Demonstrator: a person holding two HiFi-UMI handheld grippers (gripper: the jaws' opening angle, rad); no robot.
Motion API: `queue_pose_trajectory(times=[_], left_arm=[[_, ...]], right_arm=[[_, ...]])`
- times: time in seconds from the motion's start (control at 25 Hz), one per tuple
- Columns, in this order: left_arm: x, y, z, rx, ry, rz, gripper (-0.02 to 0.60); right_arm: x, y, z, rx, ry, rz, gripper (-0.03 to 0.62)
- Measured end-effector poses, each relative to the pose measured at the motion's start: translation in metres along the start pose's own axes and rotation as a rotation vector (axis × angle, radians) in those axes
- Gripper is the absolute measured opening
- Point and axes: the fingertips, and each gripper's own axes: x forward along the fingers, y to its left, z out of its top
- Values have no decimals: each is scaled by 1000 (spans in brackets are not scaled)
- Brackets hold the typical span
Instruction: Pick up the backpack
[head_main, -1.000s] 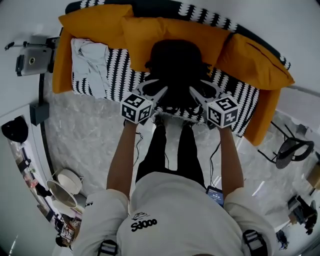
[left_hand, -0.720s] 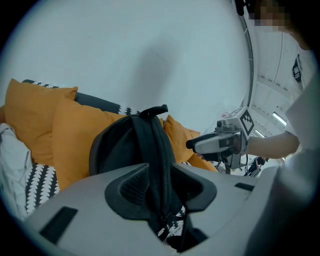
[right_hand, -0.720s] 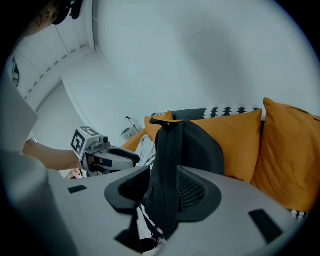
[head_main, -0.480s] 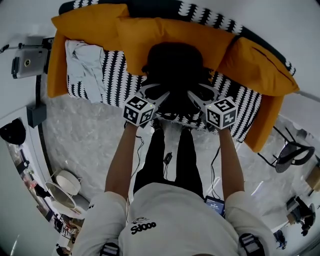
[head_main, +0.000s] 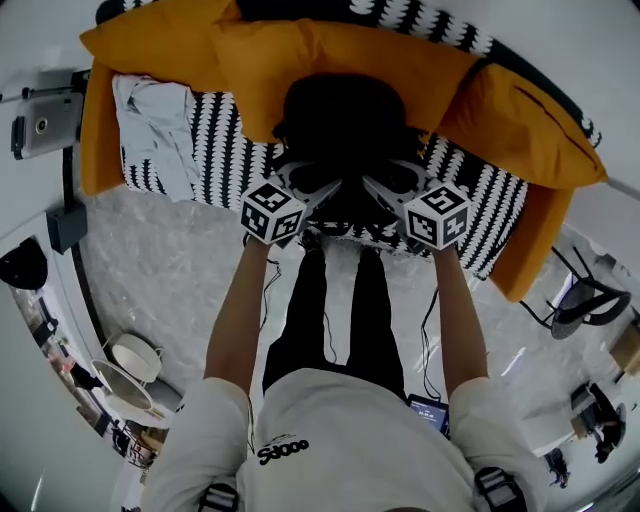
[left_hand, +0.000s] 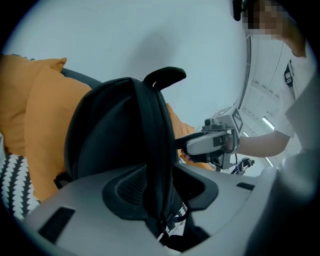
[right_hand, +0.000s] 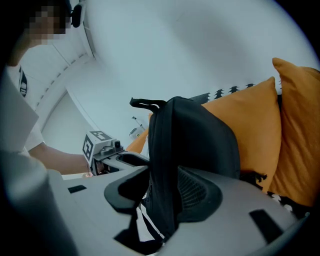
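A black backpack (head_main: 345, 120) stands upright on the sofa seat, leaning on the orange cushions. My left gripper (head_main: 315, 182) and right gripper (head_main: 385, 178) reach at its front from either side. In the left gripper view one black shoulder strap (left_hand: 152, 150) runs between the jaws of the left gripper (left_hand: 160, 187), resting on the left pad with a gap on the right. In the right gripper view the other strap (right_hand: 162, 165) hangs between the jaws of the right gripper (right_hand: 162, 192), a gap on its left. Both pairs of jaws are opening.
The sofa (head_main: 230, 140) has a black-and-white patterned cover and large orange cushions (head_main: 330, 60). A grey cloth (head_main: 150, 110) lies on its left end. A black chair (head_main: 580, 300) stands at the right, bowls (head_main: 130, 370) at the lower left on the marble floor.
Both grippers have sunk a little in front of the backpack, and their jaws have spread. The sofa has slid toward the top of the head view.
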Motion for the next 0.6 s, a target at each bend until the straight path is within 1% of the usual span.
queue_pose_trajectory(times=[0.16, 0.4, 0.6], left_arm=[[14, -2, -2, -8, -6, -49, 185], [25, 3, -11, -33, -4, -67, 186], [34, 7, -16, -50, -7, -65, 186]], right_arm=[[7, -5, 0, -15, 1, 34, 169], [18, -11, -6, -3, 7, 55, 172], [28, -14, -14, -1, 15, 65, 172]])
